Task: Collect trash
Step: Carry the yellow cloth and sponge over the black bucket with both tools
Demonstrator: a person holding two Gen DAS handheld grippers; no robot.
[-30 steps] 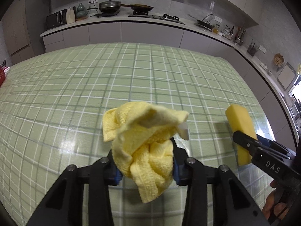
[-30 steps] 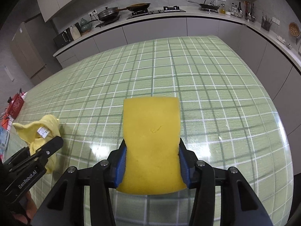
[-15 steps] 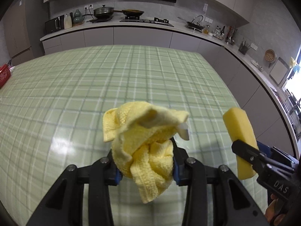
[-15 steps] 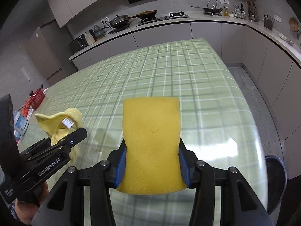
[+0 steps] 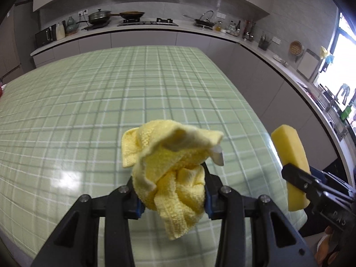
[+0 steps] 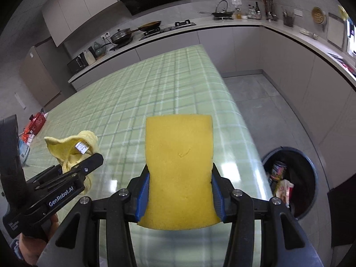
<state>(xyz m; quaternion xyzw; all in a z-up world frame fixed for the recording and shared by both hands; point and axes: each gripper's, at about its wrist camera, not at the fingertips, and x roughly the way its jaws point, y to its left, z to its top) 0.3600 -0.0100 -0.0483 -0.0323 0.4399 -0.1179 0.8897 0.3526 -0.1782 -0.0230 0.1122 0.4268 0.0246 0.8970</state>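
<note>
Holding, left gripper (image 5: 171, 191): yellow cloth (image 5: 169, 166), clamped at its bunched middle, centre of frame above the table (image 5: 89, 102); likely light, limp, loose ends dangling. Right gripper (image 6: 179, 191): yellow sponge (image 6: 179, 169), pinched across its lower sides, centre frame; apparently light, compressible, dented at the pads. Both raised, level, pointing forward; trash bin (image 6: 310, 166) at lower right, on the floor beside the table.
</note>
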